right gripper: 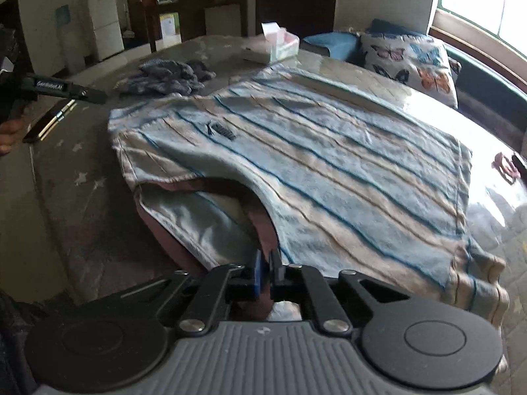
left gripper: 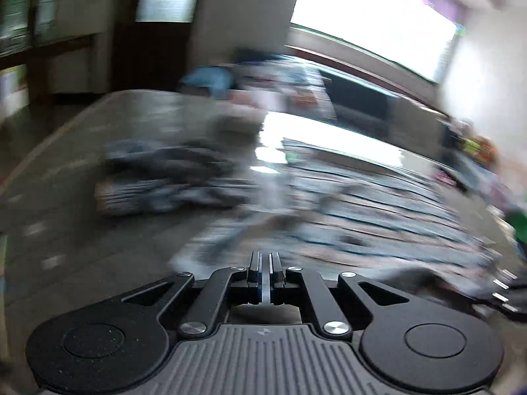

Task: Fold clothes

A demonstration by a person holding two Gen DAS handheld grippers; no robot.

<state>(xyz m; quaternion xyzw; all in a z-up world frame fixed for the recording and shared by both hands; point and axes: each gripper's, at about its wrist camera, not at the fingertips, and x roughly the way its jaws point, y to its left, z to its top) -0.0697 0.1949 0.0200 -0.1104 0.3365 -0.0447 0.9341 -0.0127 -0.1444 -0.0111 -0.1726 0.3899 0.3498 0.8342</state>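
A light blue and beige striped top (right gripper: 329, 171) with a maroon collar lies spread flat on the grey table (right gripper: 82, 214). My right gripper (right gripper: 267, 256) is shut on the garment's maroon collar edge at the near side. My left gripper (left gripper: 265, 260) is shut with nothing between its fingers, held above the table near the garment's (left gripper: 362, 204) edge; its view is badly motion-blurred. The left gripper also shows in the right wrist view (right gripper: 92, 95) at the far left, held in a hand above the table.
A crumpled blue-grey cloth (right gripper: 168, 77) lies at the table's far left. A tissue box (right gripper: 280, 44) stands at the far edge. A butterfly-print pillow (right gripper: 411, 62) and a blue cushion (right gripper: 332, 44) sit beyond by the window. A small pink thing (right gripper: 507, 164) lies at right.
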